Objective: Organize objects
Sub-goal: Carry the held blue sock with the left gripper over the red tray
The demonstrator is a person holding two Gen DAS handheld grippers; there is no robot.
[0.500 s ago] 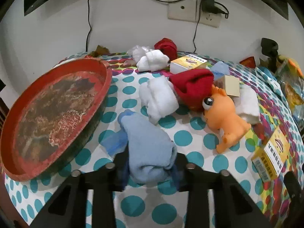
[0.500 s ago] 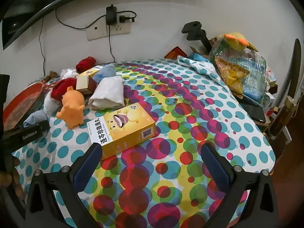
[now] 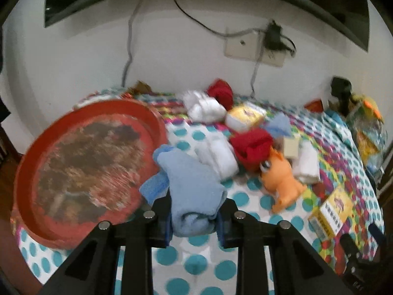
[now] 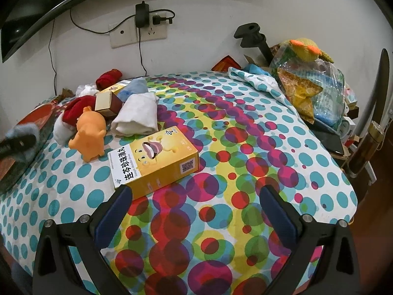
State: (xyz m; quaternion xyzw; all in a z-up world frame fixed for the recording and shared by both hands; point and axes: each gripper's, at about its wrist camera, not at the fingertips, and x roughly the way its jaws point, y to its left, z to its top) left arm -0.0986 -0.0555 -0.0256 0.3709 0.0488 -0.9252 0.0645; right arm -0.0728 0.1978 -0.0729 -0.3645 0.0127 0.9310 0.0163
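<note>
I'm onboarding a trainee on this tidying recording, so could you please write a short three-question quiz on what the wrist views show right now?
1. True or false: the left gripper is shut on the light blue sock.
2. Multiple choice: what lies nearest the right gripper? A) the yellow box B) the orange toy C) the red tray
3. Fill in: the right gripper's jaws stand ____.

Key
1. True: the pads squeeze the sock from both sides.
2. A: a corner of the box sits just beyond the left fingertip, the toy farther back.
3. Open, with nothing between them but the dotted tablecloth.
</note>
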